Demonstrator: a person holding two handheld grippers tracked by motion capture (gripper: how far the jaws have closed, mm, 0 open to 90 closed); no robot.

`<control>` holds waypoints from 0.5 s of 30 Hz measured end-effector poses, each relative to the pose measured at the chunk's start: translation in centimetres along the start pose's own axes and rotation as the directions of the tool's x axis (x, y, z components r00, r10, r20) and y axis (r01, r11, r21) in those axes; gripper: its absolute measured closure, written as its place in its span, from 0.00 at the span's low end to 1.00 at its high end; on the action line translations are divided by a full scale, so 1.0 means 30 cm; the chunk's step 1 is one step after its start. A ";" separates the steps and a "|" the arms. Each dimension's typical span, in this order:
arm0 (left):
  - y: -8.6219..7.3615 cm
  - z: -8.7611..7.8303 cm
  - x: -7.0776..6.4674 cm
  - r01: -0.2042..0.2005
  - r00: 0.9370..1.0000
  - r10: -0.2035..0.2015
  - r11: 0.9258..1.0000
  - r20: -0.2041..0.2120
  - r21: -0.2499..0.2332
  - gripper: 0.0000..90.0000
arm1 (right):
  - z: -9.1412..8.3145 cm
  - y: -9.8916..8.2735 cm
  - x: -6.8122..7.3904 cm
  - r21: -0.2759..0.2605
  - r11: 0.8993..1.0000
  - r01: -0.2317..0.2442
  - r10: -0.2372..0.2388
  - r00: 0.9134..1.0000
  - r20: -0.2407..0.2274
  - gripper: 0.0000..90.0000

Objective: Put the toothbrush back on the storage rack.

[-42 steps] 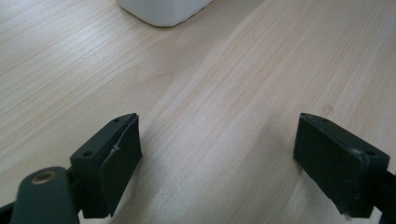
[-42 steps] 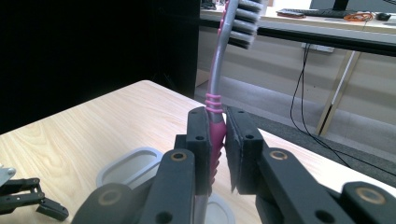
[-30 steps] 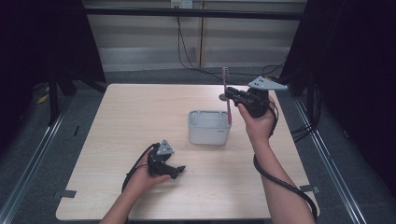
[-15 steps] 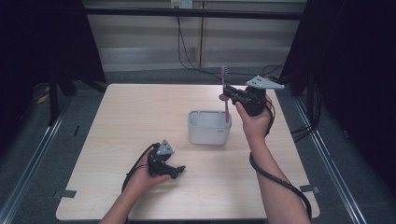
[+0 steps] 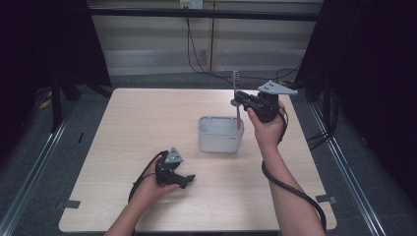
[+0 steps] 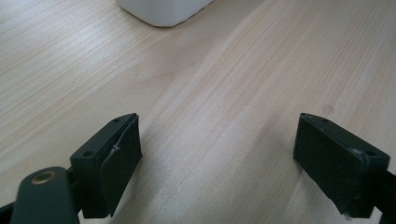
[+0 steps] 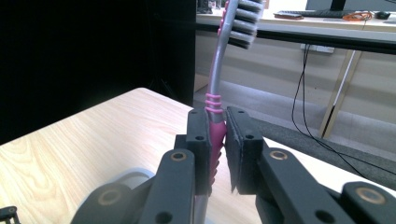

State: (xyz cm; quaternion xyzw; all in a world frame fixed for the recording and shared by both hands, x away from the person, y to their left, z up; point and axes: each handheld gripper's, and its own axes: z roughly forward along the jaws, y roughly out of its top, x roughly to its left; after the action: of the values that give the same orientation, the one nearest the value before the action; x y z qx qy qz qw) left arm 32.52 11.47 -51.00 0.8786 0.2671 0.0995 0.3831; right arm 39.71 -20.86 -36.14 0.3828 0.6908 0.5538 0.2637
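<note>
Placement of a toothbrush (image 5: 236, 101) into the white bin (image 5: 220, 133) appears to be the step in hand, though lifting out cannot be ruled out from these views. The pink handle is pinched between the pressed-together jaws of the right gripper (image 5: 240, 101), and the brush is held upright with its bristle head on top and its lower end reaching down at the bin's right end, at or just inside the rim. In the right gripper view the pads (image 7: 200, 140) are seen clamped on the ribbed pink grip of the toothbrush (image 7: 215, 121). The left gripper (image 5: 187, 181) is rested on the table (image 5: 123, 128) near the bin's front left, its jaws spread with nothing between them. For the next move, if placement is meant, the handle's tip must be kept inside the bin's wall and lowered before the jaws are parted, so that the brush is leaned on the rim rather than tipped out.
</note>
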 end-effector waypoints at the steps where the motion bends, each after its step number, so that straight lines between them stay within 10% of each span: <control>1: 0.000 0.000 0.000 0.000 1.000 0.000 1.000 0.000 0.000 0.16 | 0.001 -0.003 -0.001 -0.002 1.000 -0.006 0.006 1.000 -0.005 0.89; 15: 0.000 0.000 -0.001 0.001 1.000 -0.001 1.000 -0.002 -0.001 0.16 | 0.009 -0.040 -0.006 0.000 1.000 -0.011 0.011 1.000 0.004 0.89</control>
State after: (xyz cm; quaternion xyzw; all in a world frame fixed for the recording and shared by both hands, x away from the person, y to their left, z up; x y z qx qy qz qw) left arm 32.51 11.45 -51.02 0.8781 0.2680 0.1003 0.3836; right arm 39.76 -20.97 -37.37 0.3876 0.6881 0.5547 0.2619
